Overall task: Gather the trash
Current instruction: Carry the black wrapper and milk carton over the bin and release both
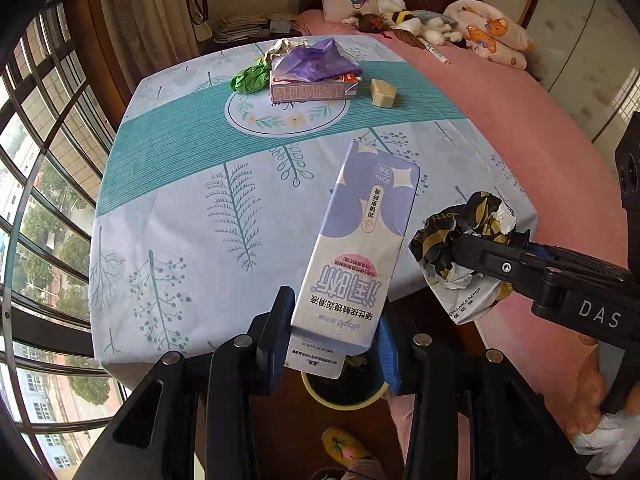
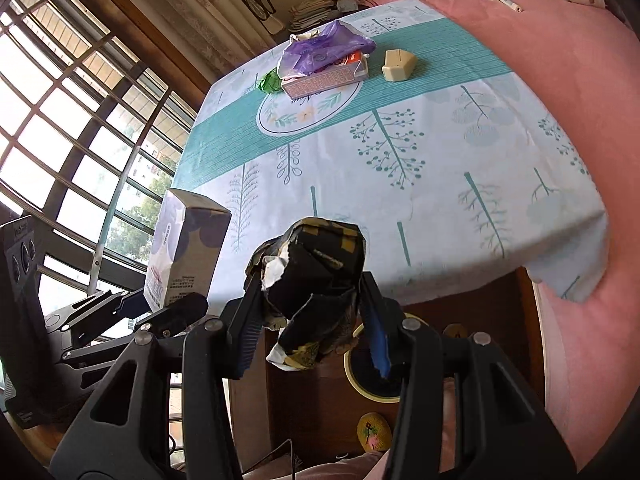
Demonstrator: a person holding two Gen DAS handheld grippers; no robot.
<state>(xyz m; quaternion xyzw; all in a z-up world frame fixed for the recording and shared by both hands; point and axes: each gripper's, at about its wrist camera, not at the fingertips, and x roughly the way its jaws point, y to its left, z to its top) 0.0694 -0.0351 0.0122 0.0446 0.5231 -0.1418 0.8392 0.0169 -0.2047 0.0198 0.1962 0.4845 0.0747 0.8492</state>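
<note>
My left gripper (image 1: 334, 332) is shut on a tall lilac-and-white carton (image 1: 360, 248), held above the table's near edge; the same carton (image 2: 184, 252) shows at the left of the right wrist view. My right gripper (image 2: 310, 320) is shut on a crumpled black-and-gold paper wad (image 2: 312, 280), also seen as the wad (image 1: 460, 244) to the right of the carton. Below both, a yellow-rimmed bin (image 1: 344, 392) stands on the floor, the bin (image 2: 372, 376) partly hidden by the fingers. At the table's far side lie a purple plastic bag (image 1: 316, 60) on a pink box (image 1: 308, 90), green crumpled paper (image 1: 250, 78) and a beige block (image 1: 383, 93).
The table carries a blue cloth with a leaf print (image 1: 224, 208). A pink bed (image 1: 520, 120) with pillows and plush toys runs along the right. Barred windows (image 1: 44, 160) fill the left. A yellow slipper (image 2: 374, 432) rests on the floor near the bin.
</note>
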